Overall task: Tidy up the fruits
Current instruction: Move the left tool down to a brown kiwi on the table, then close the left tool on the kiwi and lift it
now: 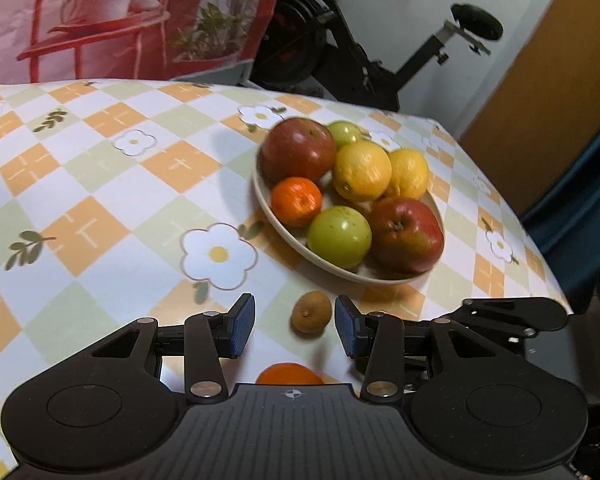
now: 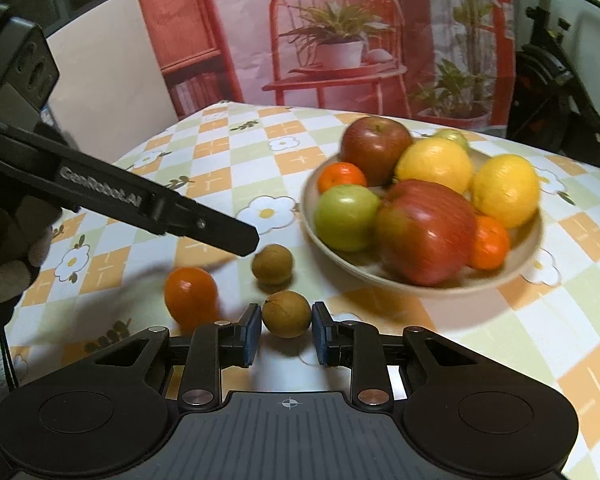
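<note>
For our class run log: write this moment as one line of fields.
right tongs: shut on brown fruit | left tongs: open by second brown fruit | bowl: fruit inside

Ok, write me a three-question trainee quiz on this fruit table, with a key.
1. True or false: both yellow lemons lie in the shallow beige bowl.
2. The right gripper is shut on: A) an orange tangerine, B) a small brown round fruit, C) a red apple.
3. How many fruits are outside the bowl?
Key: 1 true; 2 B; 3 three: the gripped fruit, a second brown fruit, a loose orange tangerine.
</note>
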The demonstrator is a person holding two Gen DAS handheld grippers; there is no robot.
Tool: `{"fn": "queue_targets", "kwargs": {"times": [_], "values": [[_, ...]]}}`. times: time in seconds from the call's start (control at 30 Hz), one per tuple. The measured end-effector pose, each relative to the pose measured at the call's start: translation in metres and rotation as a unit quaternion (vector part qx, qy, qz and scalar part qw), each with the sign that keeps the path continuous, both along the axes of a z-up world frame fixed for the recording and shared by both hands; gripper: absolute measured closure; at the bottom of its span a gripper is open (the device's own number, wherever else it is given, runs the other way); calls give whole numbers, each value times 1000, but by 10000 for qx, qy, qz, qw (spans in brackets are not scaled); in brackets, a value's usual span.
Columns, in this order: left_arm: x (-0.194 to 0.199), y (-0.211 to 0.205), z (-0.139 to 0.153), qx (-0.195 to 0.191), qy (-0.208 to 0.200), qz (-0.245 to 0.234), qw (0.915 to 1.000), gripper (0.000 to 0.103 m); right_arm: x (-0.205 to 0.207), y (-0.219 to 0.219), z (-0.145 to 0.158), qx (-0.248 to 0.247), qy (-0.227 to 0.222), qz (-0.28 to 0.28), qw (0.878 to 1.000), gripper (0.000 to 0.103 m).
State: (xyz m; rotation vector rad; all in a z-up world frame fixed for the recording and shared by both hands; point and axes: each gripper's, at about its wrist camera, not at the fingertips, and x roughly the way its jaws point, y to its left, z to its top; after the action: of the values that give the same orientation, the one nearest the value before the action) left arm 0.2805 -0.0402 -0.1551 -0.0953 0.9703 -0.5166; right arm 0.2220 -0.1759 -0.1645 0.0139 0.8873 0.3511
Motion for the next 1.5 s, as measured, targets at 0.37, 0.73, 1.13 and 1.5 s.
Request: {"fn": "queue_targets", "kwargs": {"times": [0.37,0.73,1.13,1.5], "values": [[7,-24,-13,307,34,-263,9992,60,-10,-24,5,104,-119,-295,9994,78],[2,-29,-6,364,-173,-395,9984,76,-14,-30,14,195,-282,-350,9988,78],[7,-30,38,83,-786,-315,9964,76,-7,-38,46,180,-742,-393,9963,78],[36,-55,36,163,-850,-446,9952,76,30,-65,51,-41,-920,-773,9927,78]]}}
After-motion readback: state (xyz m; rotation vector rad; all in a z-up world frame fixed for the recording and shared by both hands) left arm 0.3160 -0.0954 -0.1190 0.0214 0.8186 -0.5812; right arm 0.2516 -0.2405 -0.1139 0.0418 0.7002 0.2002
